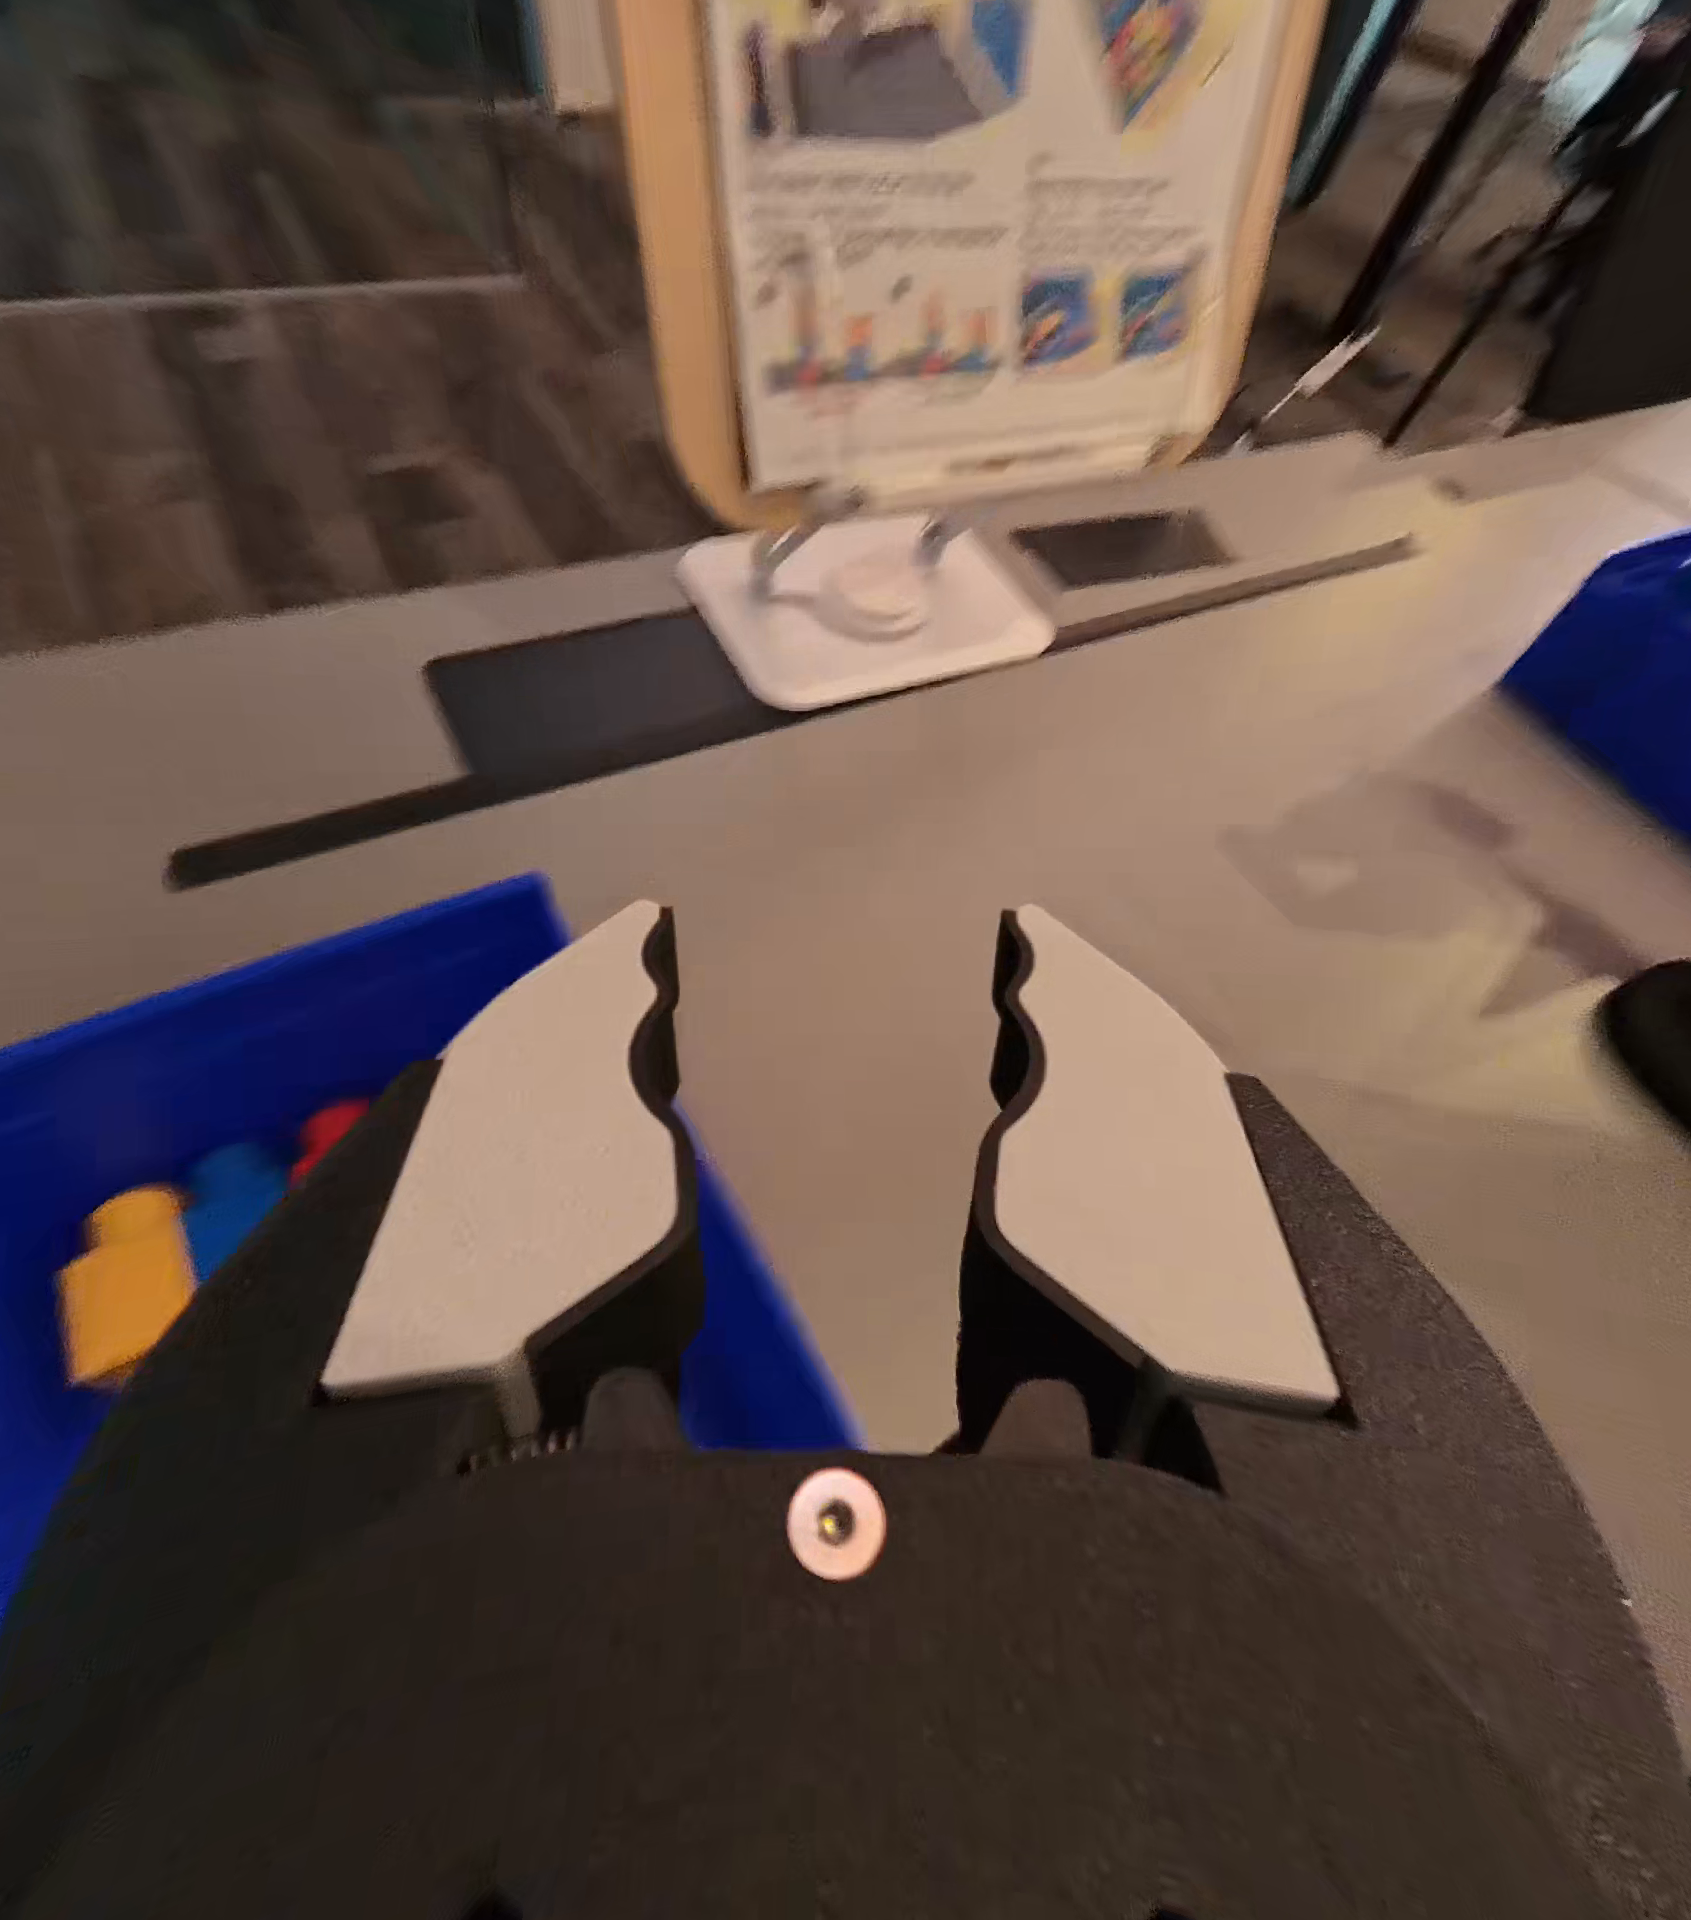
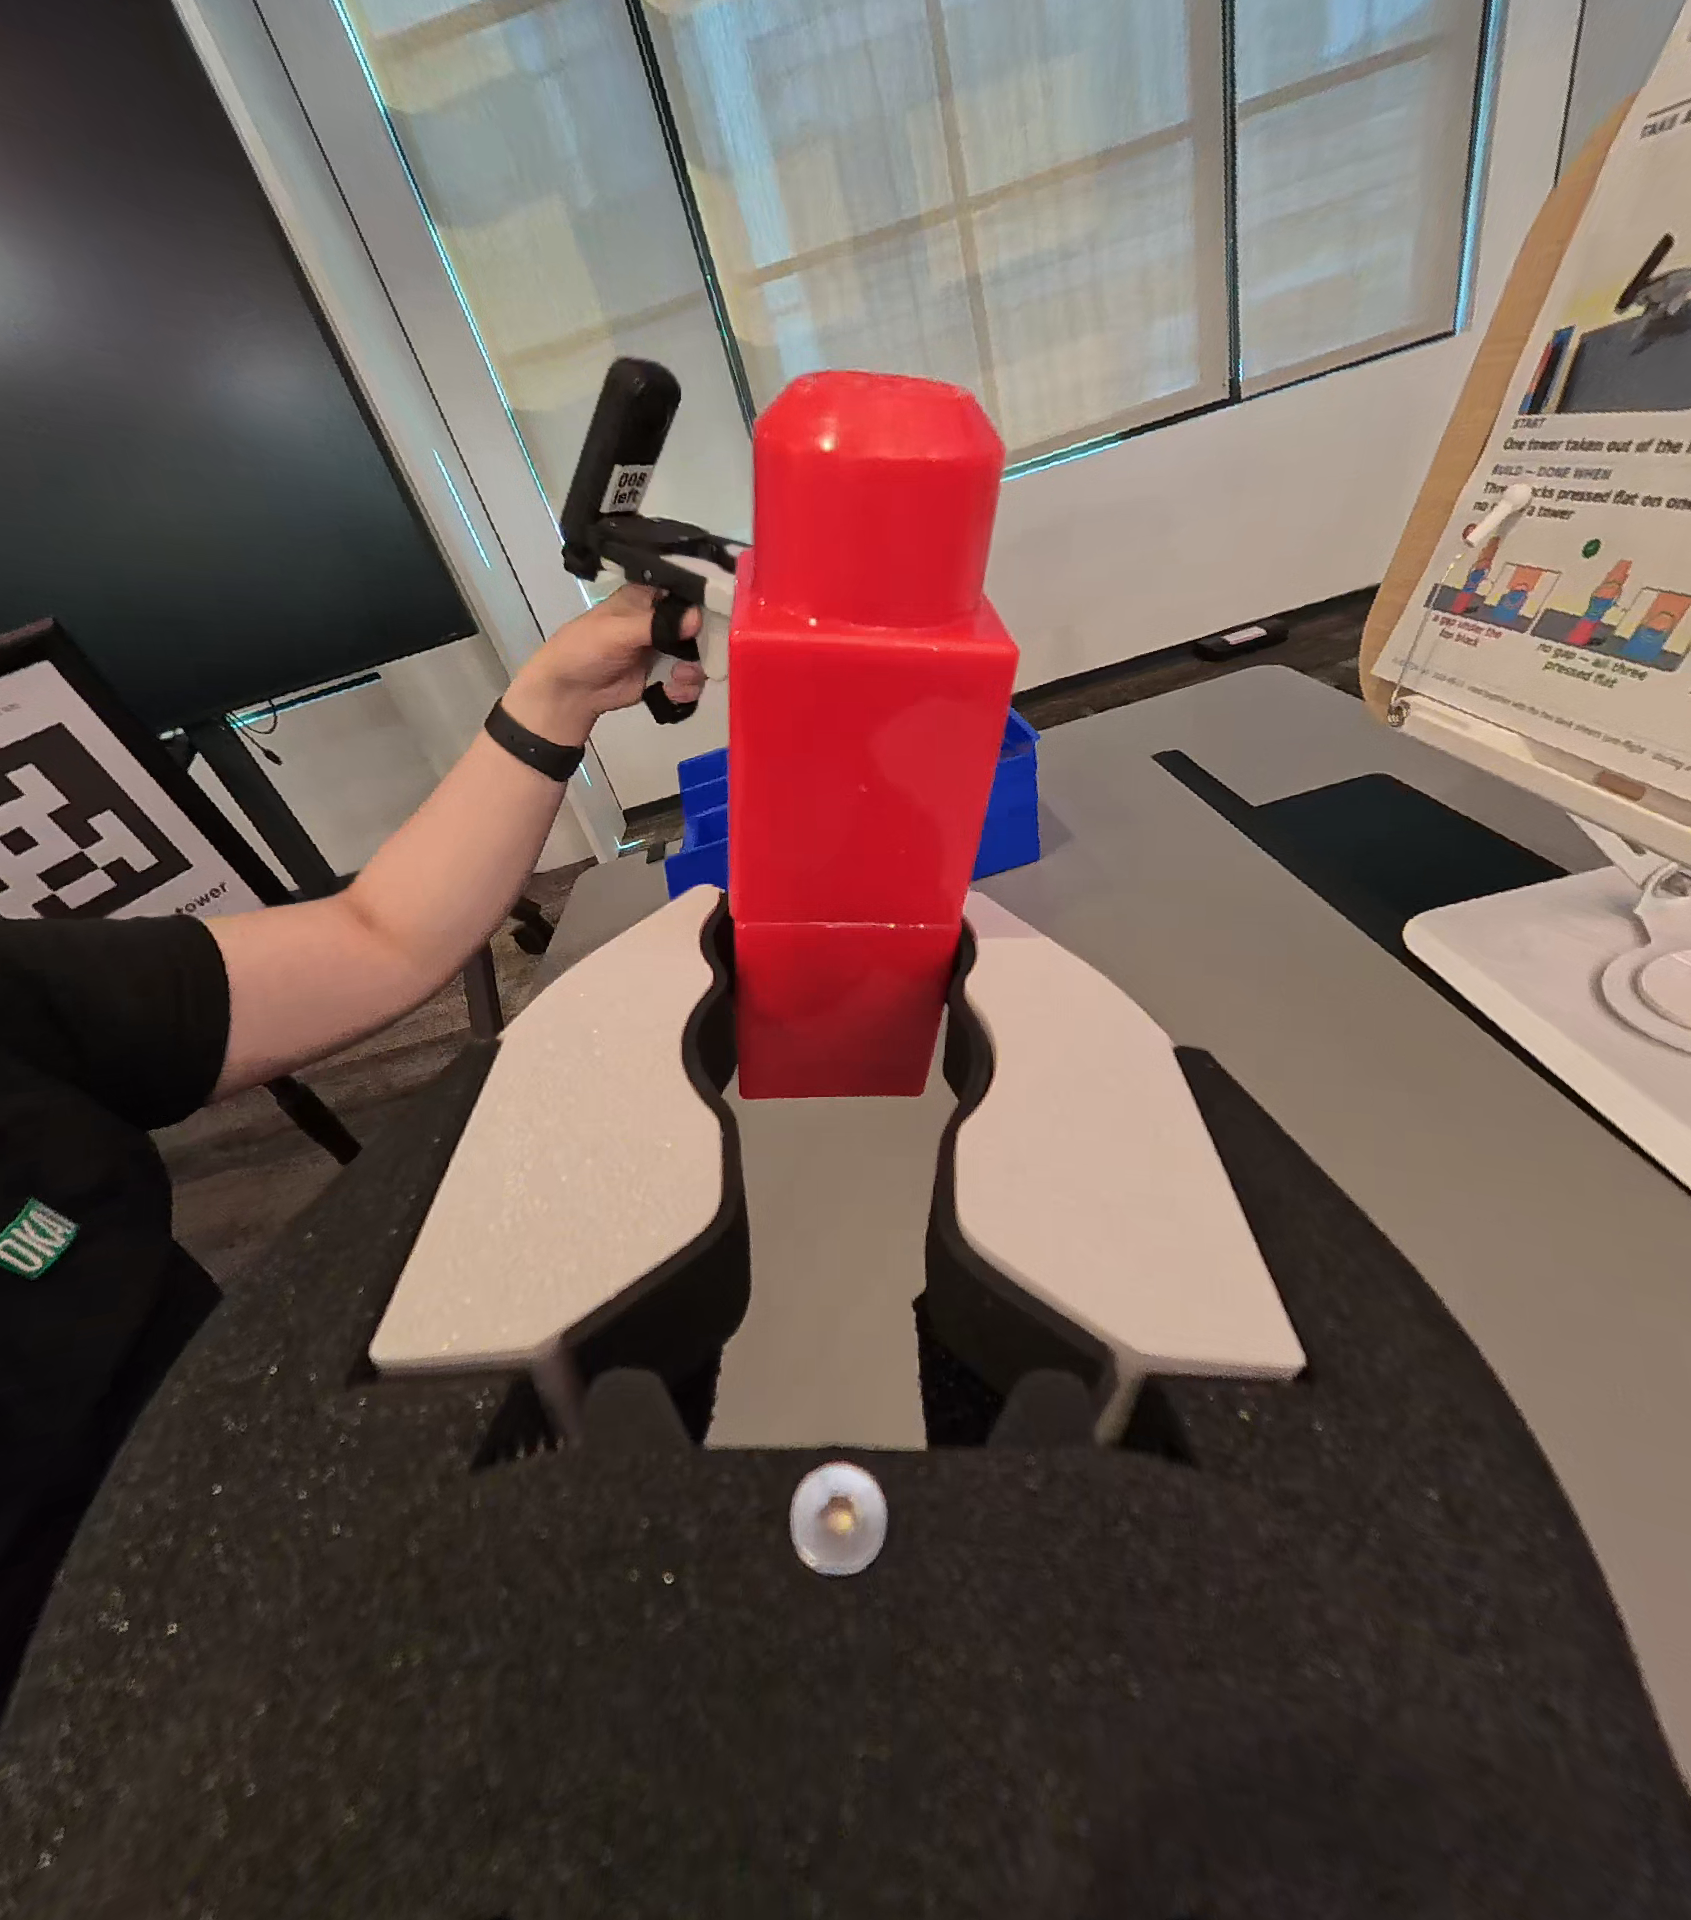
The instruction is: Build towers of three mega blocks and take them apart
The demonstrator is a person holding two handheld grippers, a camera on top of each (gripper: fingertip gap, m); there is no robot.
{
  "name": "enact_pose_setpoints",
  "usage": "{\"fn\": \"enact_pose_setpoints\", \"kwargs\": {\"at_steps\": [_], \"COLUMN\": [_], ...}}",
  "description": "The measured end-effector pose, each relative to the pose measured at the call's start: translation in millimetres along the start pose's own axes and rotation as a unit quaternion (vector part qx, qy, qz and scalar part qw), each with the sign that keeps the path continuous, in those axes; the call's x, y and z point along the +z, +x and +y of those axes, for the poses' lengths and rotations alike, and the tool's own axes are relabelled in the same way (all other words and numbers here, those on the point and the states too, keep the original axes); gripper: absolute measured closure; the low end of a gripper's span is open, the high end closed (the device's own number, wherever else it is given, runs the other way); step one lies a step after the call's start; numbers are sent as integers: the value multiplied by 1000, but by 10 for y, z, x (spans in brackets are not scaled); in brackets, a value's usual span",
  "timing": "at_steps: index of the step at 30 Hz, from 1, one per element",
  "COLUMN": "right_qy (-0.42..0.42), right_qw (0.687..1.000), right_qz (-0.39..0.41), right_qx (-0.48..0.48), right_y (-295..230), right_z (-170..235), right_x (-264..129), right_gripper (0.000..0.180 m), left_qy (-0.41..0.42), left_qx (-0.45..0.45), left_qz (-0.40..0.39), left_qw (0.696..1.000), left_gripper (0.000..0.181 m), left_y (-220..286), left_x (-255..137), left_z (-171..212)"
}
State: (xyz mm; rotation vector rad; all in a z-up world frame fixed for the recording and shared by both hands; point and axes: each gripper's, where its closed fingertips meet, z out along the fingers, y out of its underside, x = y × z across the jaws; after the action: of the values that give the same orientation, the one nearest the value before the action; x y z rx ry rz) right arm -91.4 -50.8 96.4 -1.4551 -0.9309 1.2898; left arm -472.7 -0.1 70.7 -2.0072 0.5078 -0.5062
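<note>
Red tower (image 2: 867, 727): two glossy plastic blocks stacked, round stud on top, upright over grey table (image 2: 1236, 1039). Right gripper (image 2: 839, 997) pinching lower block between matte grey fingers (image 2: 602, 1122) with wavy black edges. Blue bin (image 2: 1012, 800) behind tower. Left gripper (image 1: 836, 1023) tilted over table, fingers spread, empty; beside second blue bin (image 1: 41, 1122) holding yellow block (image 1: 129, 1283), blue, red blocks. Hand (image 2: 612, 649) raised, gripping left handle.

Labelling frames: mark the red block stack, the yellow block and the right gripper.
red block stack (image 2: 867, 769): right wrist view, upper block's front face.
yellow block (image 1: 126, 1286): left wrist view, its side.
right gripper (image 2: 841, 935): right wrist view, between fingertips.
</note>
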Motion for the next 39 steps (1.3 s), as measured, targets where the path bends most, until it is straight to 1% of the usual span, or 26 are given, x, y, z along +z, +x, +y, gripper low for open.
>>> {"fn": "enact_pose_setpoints", "kwargs": {"at_steps": [3, 5, 7, 9, 11, 14, 17, 19, 23, 24, 25, 27, 31, 33, 35, 39], "right_qy": [-10, -17, -19, -13, -8, -3, 3, 6, 43, 45, 41, 24, 15, 17, 19, 19], "right_qw": [1000, 999, 999, 999, 1000, 1000, 999, 999, 996, 996, 996, 998, 998, 998, 998, 998], "right_qz": [16, 30, 35, 27, 17, 3, -18, -14, -50, -54, -50, -27, -26, -28, -30, -33], "right_qx": [12, 11, 13, 19, 19, 16, 26, 30, 54, 57, 57, 51, 52, 50, 48, 44], "right_y": [68, 106, 98, 28, -49, -113, -115, -40, -26, -23, -4, 62, 75, 70, 59, 47], "right_z": [65, 87, 83, 45, 11, -27, -49, -60, -141, -138, -116, -46, 10, -3, -17, -39], "right_x": [33, 63, 108, 167, 235, 341, 418, 446, 477, 471, 461, 431, 377, 354, 331, 296], "right_gripper": [143, 143, 143, 143, 143, 143, 143, 143, 143, 143, 143, 143, 144, 144, 144, 144], "left_qy": [-53, -68, -84, -99, -114, -133, -157, -164, -204, -212, -221, -230, -234, -238, -245, -265], "left_qx": [-21, -37, -28, 6, 41, 112, 195, 245, 310, 316, 318, 320, 305, 299, 293, 272], "left_qz": [-22, -27, -33, -35, -31, -33, -24, -5, 10, 12, 13, 12, 16, 18, 11, 10], "left_qw": [998, 997, 996, 994, 992, 984, 968, 955, 929, 925, 922, 919, 923, 924, 924, 925], "left_gripper": [119, 119, 120, 118, 112, 113, 108, 112, 109, 107, 109, 110, 113, 120, 117, 119], "left_y": [-382, -577, -752, -879, -976, -1129, -1224, -1220, -1258, -1270, -1288, -1336, -1370, -1368, -1393, -1433], "left_x": [-48, -27, 27, 106, 194, 334, 491, 600, 780, 816, 847, 908, 996, 1013, 1025, 1041], "left_z": [406, 585, 735, 851, 941, 1026, 1101, 1143, 1293, 1330, 1369, 1428, 1481, 1493, 1509, 1584]}}
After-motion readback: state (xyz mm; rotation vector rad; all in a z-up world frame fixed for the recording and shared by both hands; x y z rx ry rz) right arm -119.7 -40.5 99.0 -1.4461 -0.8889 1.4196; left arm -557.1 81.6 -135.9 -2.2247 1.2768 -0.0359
